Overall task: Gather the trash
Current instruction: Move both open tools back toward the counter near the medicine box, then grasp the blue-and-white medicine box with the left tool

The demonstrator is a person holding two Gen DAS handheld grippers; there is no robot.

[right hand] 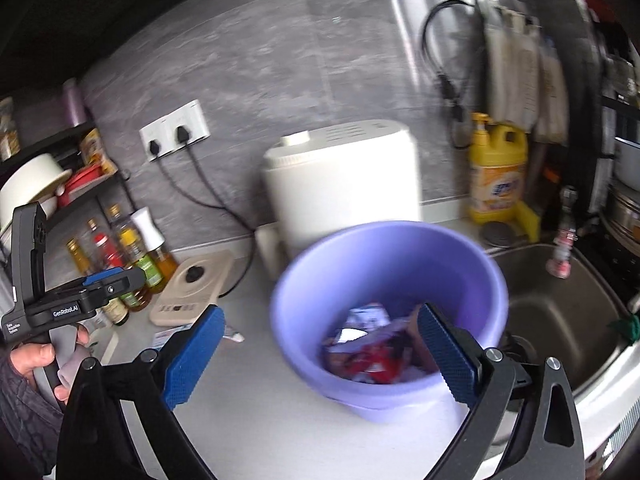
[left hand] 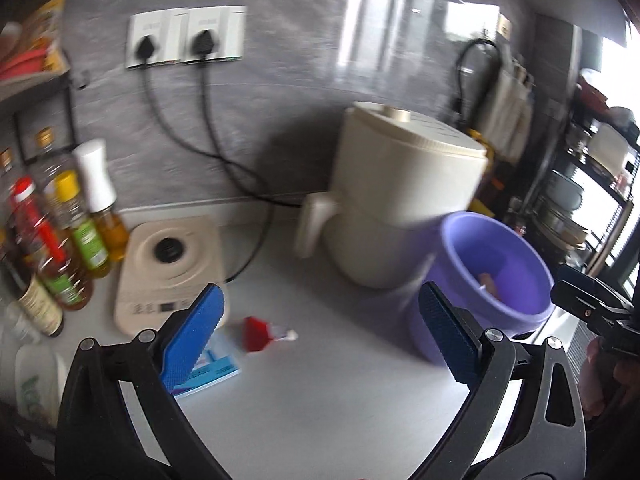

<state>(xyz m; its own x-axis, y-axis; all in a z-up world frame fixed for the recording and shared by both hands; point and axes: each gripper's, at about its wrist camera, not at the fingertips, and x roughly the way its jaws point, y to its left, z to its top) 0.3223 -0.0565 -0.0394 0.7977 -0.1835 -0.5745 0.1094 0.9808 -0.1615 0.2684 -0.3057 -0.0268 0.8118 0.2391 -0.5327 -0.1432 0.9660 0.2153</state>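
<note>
Both the left gripper (left hand: 320,332) and right gripper (right hand: 320,354) gape wide, empty; next, the small red crumpled wrapper (left hand: 256,332) between the left jaws needs grasping for the round purple plastic bin (right hand: 388,280).

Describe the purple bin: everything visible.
The purple bin is a round, open-topped tub of smooth lilac plastic, tapering toward its base. It stands upright on the pale countertop, in front of the white appliance and left of the sink. Inside lies crumpled trash, red and white wrappers among it. No gripper touches it; motion blur softens its rim.
</note>
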